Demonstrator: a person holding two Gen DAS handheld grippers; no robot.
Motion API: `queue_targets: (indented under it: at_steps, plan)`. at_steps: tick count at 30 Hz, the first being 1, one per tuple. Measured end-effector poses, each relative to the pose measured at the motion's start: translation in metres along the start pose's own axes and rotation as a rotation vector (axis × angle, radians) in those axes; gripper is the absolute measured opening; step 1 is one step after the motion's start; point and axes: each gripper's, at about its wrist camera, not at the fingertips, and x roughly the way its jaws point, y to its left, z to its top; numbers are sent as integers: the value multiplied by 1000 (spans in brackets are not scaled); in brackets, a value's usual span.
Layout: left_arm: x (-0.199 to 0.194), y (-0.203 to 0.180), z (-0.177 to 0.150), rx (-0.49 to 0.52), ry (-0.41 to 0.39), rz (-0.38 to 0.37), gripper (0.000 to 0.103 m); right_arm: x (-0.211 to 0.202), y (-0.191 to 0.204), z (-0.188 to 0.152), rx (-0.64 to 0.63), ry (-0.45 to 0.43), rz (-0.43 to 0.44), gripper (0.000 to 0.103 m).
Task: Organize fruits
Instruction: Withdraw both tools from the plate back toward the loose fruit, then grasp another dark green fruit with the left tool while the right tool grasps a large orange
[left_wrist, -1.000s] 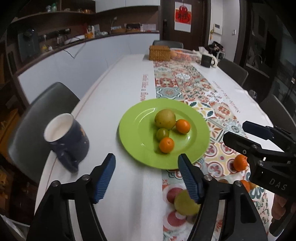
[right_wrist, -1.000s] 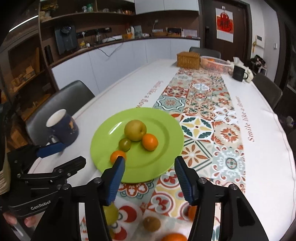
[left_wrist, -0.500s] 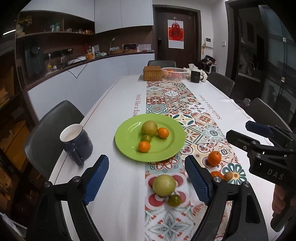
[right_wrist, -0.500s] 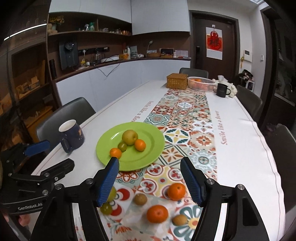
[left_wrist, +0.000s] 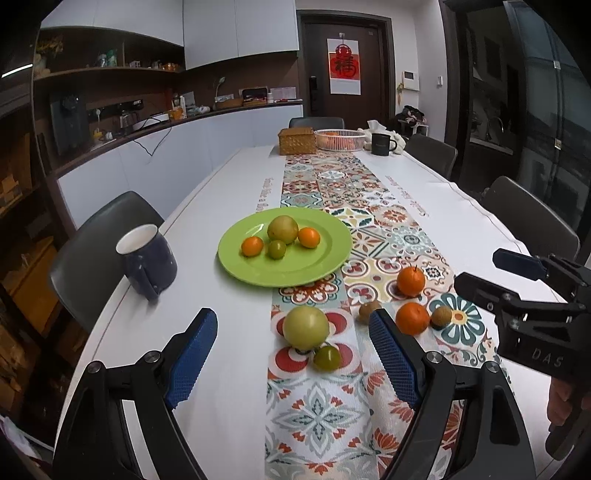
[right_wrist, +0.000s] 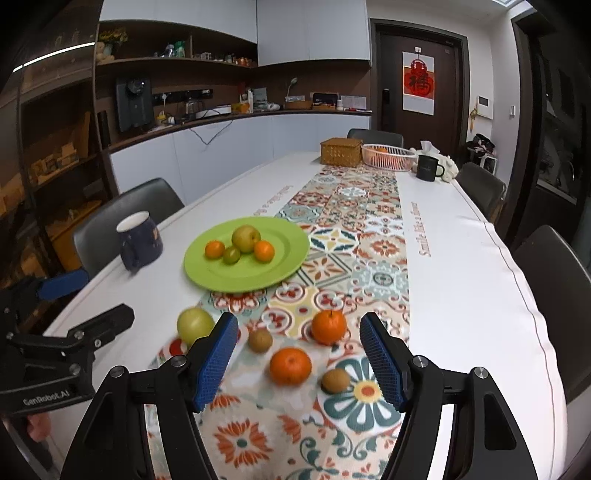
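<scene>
Both tools, left tool (left_wrist: 291, 354) and right tool (right_wrist: 299, 363), jaws apart, empty, above worktop (left_wrist: 229, 192). Green plate (left_wrist: 325, 266) holds four fruits; six lie loose on the runner (right_wrist: 354, 206).

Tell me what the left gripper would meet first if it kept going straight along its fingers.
Probably the large yellow-green fruit on the patterned runner, with the small green fruit beside it. Both lie loose between the left gripper's open fingers; depth is unclear.

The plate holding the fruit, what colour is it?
Bright lime green; the plate shows best in the left wrist view.
</scene>
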Motion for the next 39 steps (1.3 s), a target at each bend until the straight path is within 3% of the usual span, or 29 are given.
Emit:
queue_targets:
  at_steps: [15, 26, 39]
  plan:
    - [38, -18, -36, 41, 89, -4, 84, 19, 10, -39, -128, 39, -27, 69]
    - [72, -20, -43, 50, 159, -14, 69, 51, 17, -46, -191, 80, -22, 68]
    - [103, -25, -39, 30, 224, -57, 53, 83, 14, -48, -174, 147, 30, 57]
